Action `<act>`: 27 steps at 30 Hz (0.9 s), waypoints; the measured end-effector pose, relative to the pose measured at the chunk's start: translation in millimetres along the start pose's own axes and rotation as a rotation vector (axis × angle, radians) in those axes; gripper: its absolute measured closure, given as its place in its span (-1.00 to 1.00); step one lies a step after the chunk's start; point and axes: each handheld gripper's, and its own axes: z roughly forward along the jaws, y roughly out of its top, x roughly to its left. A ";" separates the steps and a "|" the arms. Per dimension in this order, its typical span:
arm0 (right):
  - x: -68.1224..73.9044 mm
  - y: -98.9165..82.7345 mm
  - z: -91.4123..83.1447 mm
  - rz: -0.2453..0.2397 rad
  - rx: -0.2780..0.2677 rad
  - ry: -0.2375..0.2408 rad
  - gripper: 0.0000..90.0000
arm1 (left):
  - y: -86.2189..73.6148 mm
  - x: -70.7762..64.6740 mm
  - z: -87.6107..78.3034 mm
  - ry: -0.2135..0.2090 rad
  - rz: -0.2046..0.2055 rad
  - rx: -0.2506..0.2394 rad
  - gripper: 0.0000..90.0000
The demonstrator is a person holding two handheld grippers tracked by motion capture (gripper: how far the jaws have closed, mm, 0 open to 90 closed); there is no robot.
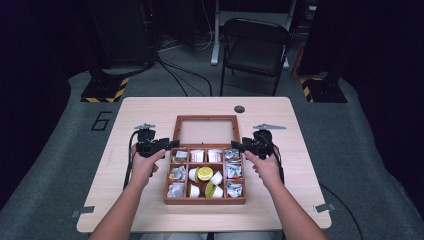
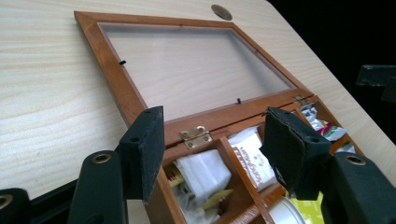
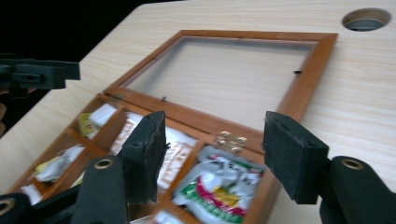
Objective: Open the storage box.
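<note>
A wooden compartment box (image 1: 205,200) sits mid-table, its glass-paned lid (image 1: 177,129) lying flat open behind it. The compartments hold sachets, tea bags and small cups, one with a yellow top (image 1: 204,173). My left gripper (image 1: 172,145) hovers at the box's back left corner and my right gripper (image 1: 236,146) at its back right corner. In the left gripper view the gripper (image 2: 215,135) is open above a brass hinge (image 2: 195,136) and a white tea bag (image 2: 203,170). In the right gripper view the gripper (image 3: 215,140) is open over a green-and-red sachet (image 3: 219,186). Neither holds anything.
The light wooden table (image 1: 150,110) has a round cable hole (image 1: 239,109) behind the lid. A black folding chair (image 1: 255,45) stands beyond the far edge. Stand bases with yellow-black tape (image 1: 105,90) flank the table, and cables run across the floor.
</note>
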 end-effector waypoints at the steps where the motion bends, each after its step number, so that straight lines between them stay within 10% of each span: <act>1: 3.3 -0.7 -0.9 -0.004 0.006 0.007 -0.16 | -1.0 -1.3 -2.6 -0.009 0.002 -0.006 -0.13; 9: 25.6 -9.3 -1.9 -0.110 0.025 0.009 -0.20 | -7.3 -8.8 -16.9 -0.008 0.061 -0.007 -0.17; 27: 66.5 -38.9 24.8 -0.298 0.154 0.084 -0.21 | -16.6 -5.0 -27.0 0.047 0.048 -0.026 -0.23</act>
